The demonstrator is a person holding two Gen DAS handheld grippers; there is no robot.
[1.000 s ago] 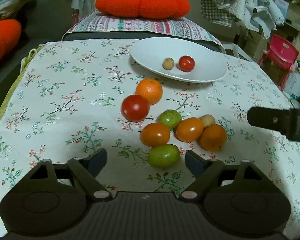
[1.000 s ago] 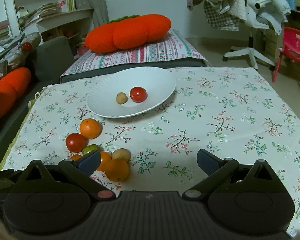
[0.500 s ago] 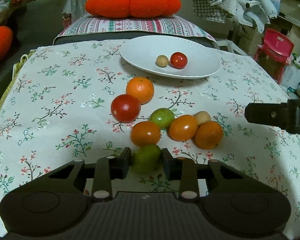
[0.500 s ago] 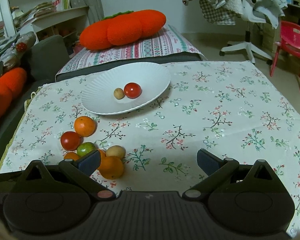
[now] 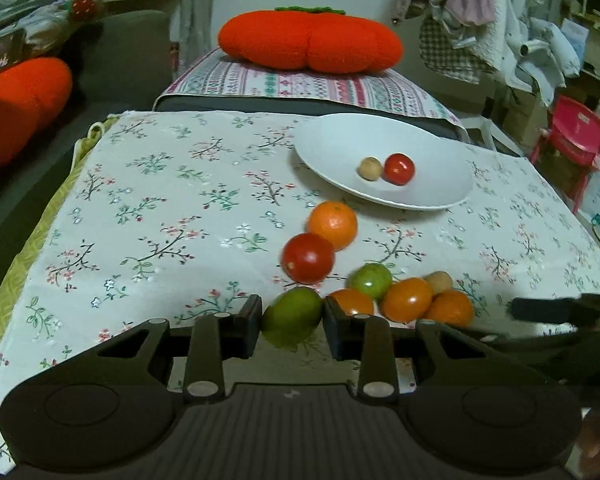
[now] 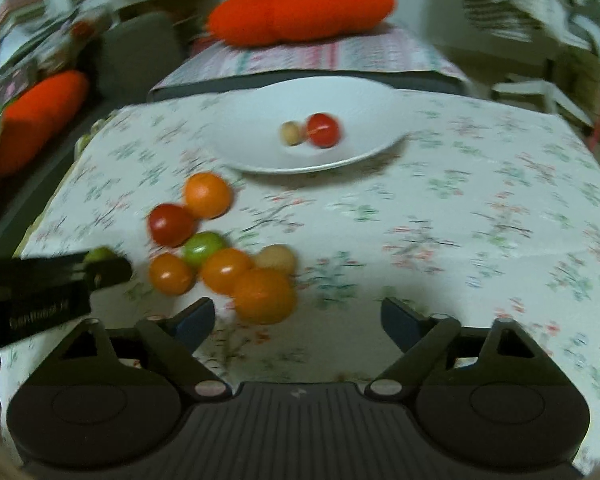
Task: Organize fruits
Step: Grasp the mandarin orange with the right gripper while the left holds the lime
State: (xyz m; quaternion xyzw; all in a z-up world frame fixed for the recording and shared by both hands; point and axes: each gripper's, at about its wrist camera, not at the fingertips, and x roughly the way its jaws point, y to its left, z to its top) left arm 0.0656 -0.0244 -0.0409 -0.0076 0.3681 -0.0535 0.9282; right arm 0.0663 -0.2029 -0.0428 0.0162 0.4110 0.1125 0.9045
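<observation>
My left gripper (image 5: 292, 322) is shut on a green fruit (image 5: 292, 318), held just above the floral tablecloth. Beyond it lie a red tomato (image 5: 308, 258), an orange (image 5: 333, 225), a green tomato (image 5: 370, 280) and several orange fruits (image 5: 407, 299). The white plate (image 5: 340, 136) farther back holds a small tan fruit (image 5: 370, 168) and a red tomato (image 5: 399, 168). In the blurred right wrist view my right gripper (image 6: 298, 318) is closing with nothing between its fingers; an orange (image 6: 263, 295) lies just ahead of its left finger. The left gripper (image 6: 100, 266) shows at the left there.
The tablecloth (image 5: 160, 220) covers a low table whose left edge shows a yellow trim. Behind stand a striped cushion with an orange plush (image 5: 310, 42), another plush (image 5: 16, 108) at left, a red chair (image 5: 572, 140) and hanging clothes at right.
My left gripper closed on the green fruit and lifted it slightly. My right gripper came closer to the fruit cluster and lower, and its fingers narrowed.
</observation>
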